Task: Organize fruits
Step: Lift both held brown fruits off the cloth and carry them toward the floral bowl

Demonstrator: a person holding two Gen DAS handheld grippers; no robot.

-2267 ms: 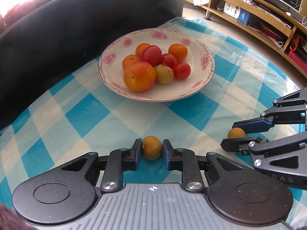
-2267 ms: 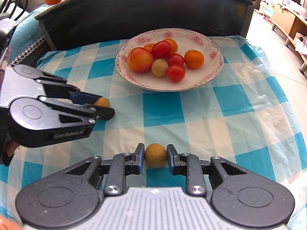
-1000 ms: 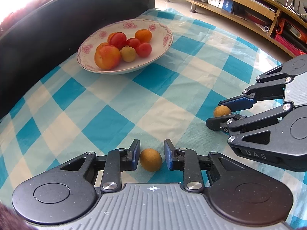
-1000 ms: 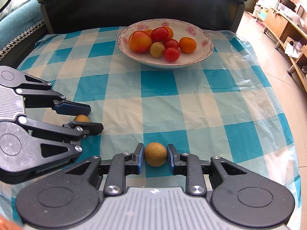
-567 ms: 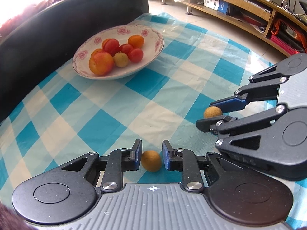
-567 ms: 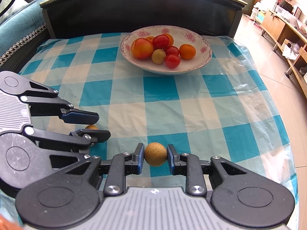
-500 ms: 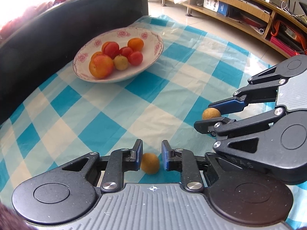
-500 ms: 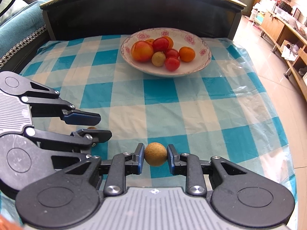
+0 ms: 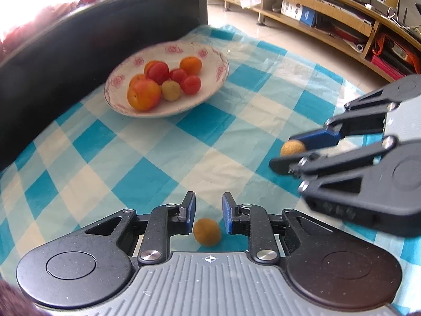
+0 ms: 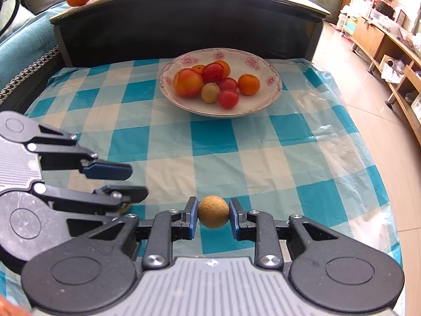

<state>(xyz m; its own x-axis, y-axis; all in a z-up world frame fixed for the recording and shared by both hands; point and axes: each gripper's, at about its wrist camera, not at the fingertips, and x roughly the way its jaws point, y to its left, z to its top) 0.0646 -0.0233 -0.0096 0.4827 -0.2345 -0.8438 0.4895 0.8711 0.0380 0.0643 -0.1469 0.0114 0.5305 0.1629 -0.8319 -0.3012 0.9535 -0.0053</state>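
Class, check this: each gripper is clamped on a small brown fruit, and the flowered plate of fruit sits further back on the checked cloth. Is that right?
Not quite. The left gripper is open, and its brown fruit lies loose on the checked cloth, as the left wrist view shows. The right gripper does clamp its own fruit, and the flowered plate sits further back.

Glossy glazed ceramic plate (image 10: 273,79) with pink floral print, on a thin, slightly wrinkled plastic-looking checked tablecloth (image 10: 263,137) with a soft sheen; smooth, shiny red fruits (image 10: 228,98) beside a rough, matt brown fruit (image 10: 213,211). Matt speckled black plastic gripper (image 10: 212,212) body, ribbed grey panel, bright metal screws, blue pads (image 10: 194,217); varnished wooden shelving (image 9: 329,10) behind.
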